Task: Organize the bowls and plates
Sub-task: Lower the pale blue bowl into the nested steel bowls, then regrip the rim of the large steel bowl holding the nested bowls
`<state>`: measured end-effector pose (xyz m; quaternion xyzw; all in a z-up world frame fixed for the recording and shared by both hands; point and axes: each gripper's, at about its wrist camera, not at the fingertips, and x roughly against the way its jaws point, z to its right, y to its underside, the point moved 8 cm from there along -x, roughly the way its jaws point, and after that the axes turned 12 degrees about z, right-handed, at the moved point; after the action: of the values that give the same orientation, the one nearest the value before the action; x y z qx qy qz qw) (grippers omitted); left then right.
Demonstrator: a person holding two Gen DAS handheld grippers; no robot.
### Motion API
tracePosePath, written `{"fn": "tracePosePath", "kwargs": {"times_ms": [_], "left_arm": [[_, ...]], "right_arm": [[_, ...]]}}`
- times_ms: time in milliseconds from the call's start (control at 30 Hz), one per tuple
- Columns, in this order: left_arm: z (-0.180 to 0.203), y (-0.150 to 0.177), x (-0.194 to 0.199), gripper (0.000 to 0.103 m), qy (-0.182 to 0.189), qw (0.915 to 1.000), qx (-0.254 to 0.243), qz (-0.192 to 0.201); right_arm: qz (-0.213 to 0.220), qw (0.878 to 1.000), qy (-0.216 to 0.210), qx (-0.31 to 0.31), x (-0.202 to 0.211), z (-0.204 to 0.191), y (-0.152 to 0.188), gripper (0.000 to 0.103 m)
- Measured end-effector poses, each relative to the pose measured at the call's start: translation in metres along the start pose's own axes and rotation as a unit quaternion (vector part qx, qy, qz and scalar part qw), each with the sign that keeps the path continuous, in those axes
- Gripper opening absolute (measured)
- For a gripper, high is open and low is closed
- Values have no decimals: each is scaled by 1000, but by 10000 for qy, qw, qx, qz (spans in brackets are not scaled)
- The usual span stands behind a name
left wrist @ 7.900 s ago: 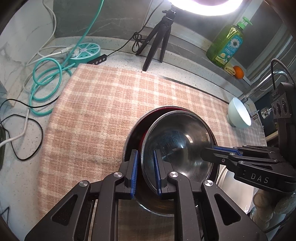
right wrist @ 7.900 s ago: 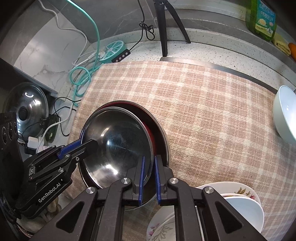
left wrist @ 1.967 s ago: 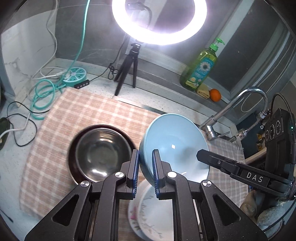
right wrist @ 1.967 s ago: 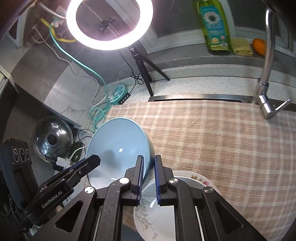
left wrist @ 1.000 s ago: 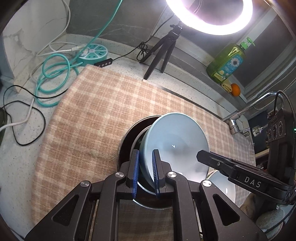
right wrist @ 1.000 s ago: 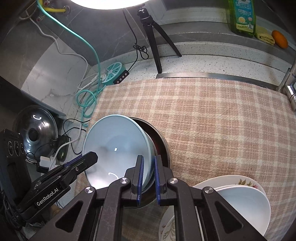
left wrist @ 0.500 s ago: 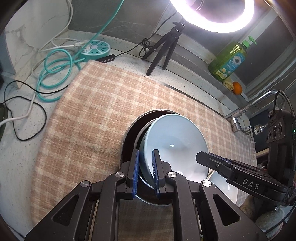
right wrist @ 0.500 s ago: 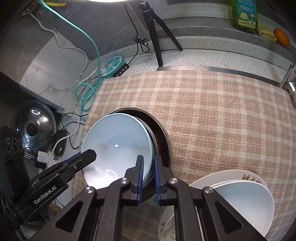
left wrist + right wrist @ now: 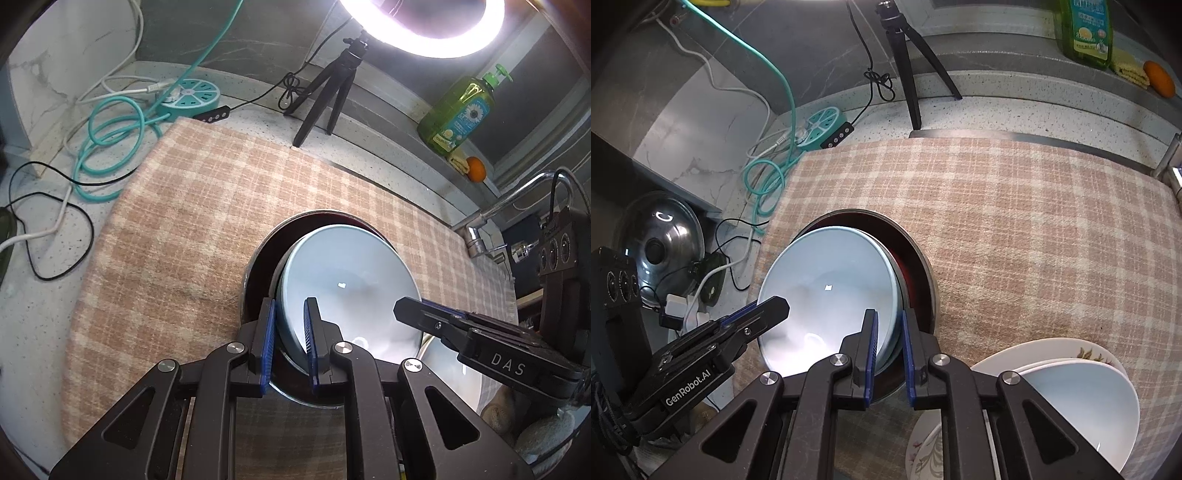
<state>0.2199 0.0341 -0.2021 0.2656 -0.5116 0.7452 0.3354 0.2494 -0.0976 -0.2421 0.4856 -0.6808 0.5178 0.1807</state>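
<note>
Both grippers, left (image 9: 289, 334) and right (image 9: 888, 349), clamp the pale blue bowl's (image 9: 343, 280) rim; it hides the steel bowl (image 9: 900, 291) beneath.

The pale blue ceramic bowl (image 9: 347, 291) sits tilted inside a round steel bowl with a dark red lining (image 9: 258, 273), which rests on a pink-and-cream checked cloth (image 9: 192, 229). The left gripper (image 9: 290, 325) pinches the blue bowl's near rim between its blue pads. The right gripper (image 9: 410, 308) clasps that bowl's right rim. Behind the bowl stand a black tripod (image 9: 328, 96) under a glowing ring light (image 9: 424, 40) and a green soap bottle (image 9: 458, 114), an orange fruit (image 9: 475, 169) beside it.
</note>
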Motion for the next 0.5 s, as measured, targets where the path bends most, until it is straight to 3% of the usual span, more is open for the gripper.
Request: {"fn": "tracePosePath", "kwargs": {"times_ms": [300, 400, 500], "left_arm": [[-5, 2, 4, 16, 62, 10000, 52, -16], [-6, 2, 8, 16, 95, 9999, 95, 4], [-8, 2, 14, 16, 152, 9998, 148, 57]], "right_arm": [[-13, 9999, 9, 105, 2, -3, 1, 14], [-43, 10000, -41, 42, 4, -3, 3, 21], [1, 9999, -137, -75, 10, -1, 1, 22]]}}
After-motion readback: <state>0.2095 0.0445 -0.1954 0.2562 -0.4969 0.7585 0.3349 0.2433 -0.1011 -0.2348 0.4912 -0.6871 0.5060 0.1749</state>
